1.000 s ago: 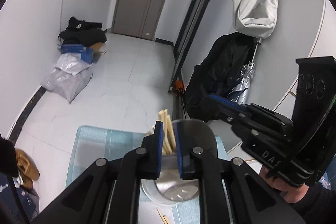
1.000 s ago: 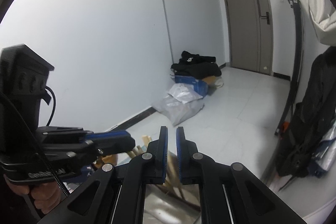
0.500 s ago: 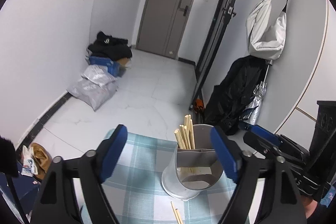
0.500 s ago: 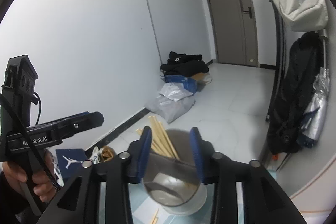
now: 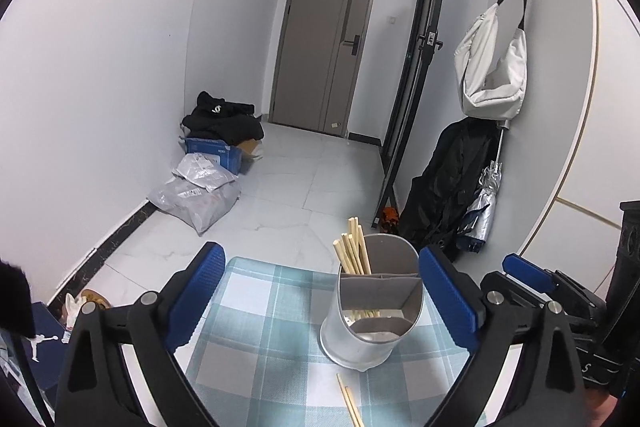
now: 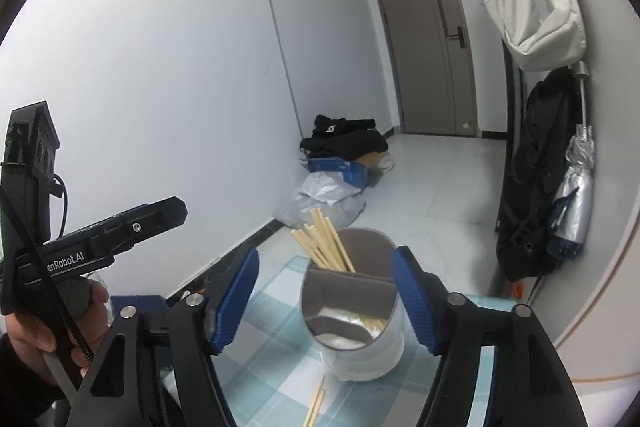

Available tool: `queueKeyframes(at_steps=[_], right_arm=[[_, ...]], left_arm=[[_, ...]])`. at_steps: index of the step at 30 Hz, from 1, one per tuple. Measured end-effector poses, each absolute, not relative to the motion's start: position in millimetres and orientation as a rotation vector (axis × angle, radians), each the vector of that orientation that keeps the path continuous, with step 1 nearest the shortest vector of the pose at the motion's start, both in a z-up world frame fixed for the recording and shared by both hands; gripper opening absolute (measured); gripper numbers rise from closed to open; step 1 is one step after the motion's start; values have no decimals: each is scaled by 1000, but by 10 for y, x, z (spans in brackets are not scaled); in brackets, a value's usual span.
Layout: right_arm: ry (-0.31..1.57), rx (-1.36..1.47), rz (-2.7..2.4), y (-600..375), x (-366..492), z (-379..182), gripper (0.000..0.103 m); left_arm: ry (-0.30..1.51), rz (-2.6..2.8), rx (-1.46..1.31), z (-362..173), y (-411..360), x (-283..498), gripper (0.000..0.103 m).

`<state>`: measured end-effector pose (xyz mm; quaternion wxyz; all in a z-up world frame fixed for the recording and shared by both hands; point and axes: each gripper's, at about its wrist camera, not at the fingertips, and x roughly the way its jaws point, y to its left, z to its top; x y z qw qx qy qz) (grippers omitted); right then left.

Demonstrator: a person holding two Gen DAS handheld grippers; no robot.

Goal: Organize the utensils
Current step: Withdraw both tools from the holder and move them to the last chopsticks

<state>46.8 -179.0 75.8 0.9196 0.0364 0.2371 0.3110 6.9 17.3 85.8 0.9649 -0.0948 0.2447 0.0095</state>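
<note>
Left gripper (image 5: pixel 326 301) seen spread wide, empty; right gripper (image 6: pixel 326 301) likewise; metal holder (image 5: pixel 374 311) stood mid-tablecloth (image 5: pixel 260 339), chopsticks (image 5: pixel 353 251) upright in its far compartment; loose chopsticks (image 5: pixel 350 405) lain toward near edge.

Home entryway: door (image 5: pixel 324 43), hung bag (image 5: pixel 490 75), floor parcels (image 5: pixel 198 193).

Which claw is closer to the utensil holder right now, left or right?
Right, by a little. The right claw is open with its fingers on either side of the utensil holder. The left claw is open too, set slightly further back.
</note>
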Motion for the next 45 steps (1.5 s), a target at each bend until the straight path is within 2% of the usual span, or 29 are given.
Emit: queueKeyframes(at_steps=[13,25,39,45], right_arm=[[480,94,586,-1892,154,595,78],[485,41,573,-1885,-36,341,80],[747,41,509,-1826,238,-331,80],[885,-57,467,-1571,342,-735,80]], left_arm=[[475,31,-152,729,106,-155,97],[517,75,-168,393,103,-189,97],[692,103,-226,-197,293,-36,97],[728,105,-214,-236,323,20,97]])
